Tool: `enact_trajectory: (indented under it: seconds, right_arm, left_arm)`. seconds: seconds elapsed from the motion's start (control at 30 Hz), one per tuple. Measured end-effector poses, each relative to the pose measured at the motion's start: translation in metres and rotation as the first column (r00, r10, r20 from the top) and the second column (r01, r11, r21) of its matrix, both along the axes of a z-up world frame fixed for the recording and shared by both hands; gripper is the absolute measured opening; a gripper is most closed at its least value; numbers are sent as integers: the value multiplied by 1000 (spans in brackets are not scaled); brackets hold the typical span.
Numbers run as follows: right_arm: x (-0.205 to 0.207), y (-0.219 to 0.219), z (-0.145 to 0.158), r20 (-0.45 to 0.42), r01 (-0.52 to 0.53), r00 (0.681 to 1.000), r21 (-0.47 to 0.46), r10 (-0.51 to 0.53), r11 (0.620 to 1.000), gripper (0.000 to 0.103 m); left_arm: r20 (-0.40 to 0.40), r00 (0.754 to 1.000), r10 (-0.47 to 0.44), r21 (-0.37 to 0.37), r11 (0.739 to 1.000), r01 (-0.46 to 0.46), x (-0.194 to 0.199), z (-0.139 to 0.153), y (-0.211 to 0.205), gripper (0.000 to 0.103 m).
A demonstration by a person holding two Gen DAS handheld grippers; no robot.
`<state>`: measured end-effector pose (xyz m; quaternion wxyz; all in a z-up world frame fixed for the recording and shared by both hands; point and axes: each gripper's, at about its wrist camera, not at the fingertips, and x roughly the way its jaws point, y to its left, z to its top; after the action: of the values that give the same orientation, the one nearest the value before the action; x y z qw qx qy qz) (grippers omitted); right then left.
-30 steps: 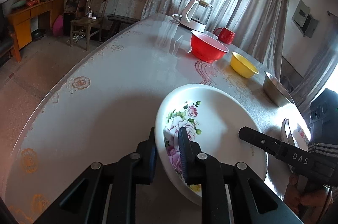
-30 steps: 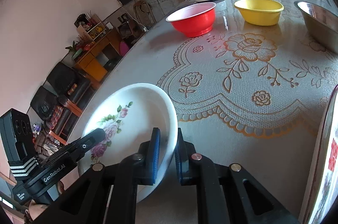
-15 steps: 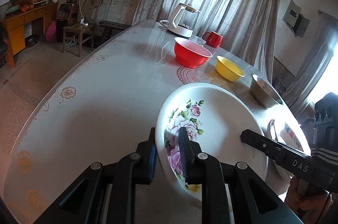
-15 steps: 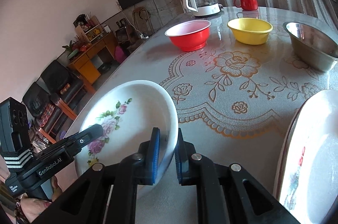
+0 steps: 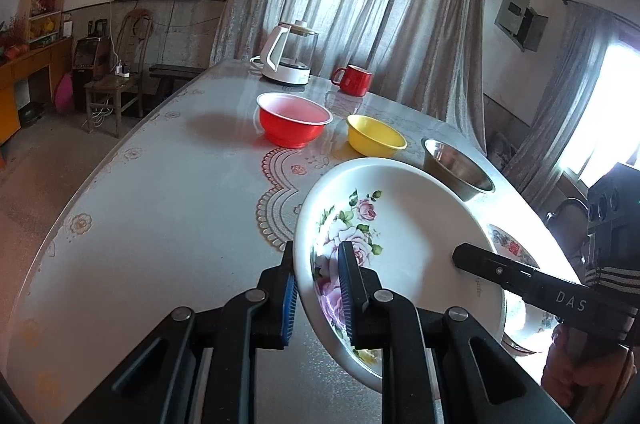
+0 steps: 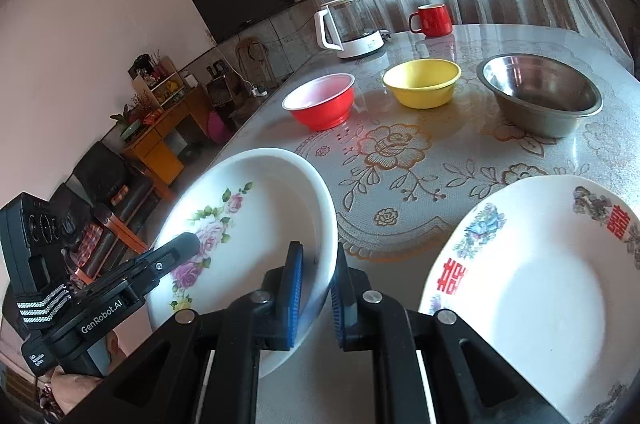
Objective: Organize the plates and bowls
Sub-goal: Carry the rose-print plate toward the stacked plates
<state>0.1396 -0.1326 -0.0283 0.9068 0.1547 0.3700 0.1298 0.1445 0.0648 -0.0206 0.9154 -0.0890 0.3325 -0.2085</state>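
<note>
Both the left gripper [image 5: 316,288] and right gripper [image 6: 316,288] have jaws clamped on opposite rims of the rose-patterned plate [image 6: 256,220], held above the counter [image 6: 420,184]; uneven pulling could make it slip onto the red-lettered plate [image 6: 540,288] just right of the right jaws.

Three bowls [image 6: 420,82] behind two plates [image 6: 248,224]

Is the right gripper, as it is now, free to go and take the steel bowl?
Probably not: the right gripper is shut on the rim of the floral plate, so it must release first. The steel bowl stands unobstructed beyond.
</note>
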Motion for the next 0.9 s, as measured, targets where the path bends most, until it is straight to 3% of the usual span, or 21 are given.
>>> enact_trajectory:
  seconds: [0.43, 0.9]
  right_arm:
    - [-25, -52, 15, 24, 87, 996, 26, -88, 996, 12]
    - [-64, -121, 13, 7, 227, 974, 54, -228, 972, 12]
  left_arm:
    - [16, 994, -107, 4, 994, 107, -9, 15, -54, 19]
    - [-2, 966, -259, 38, 965, 259, -17, 11, -133, 19]
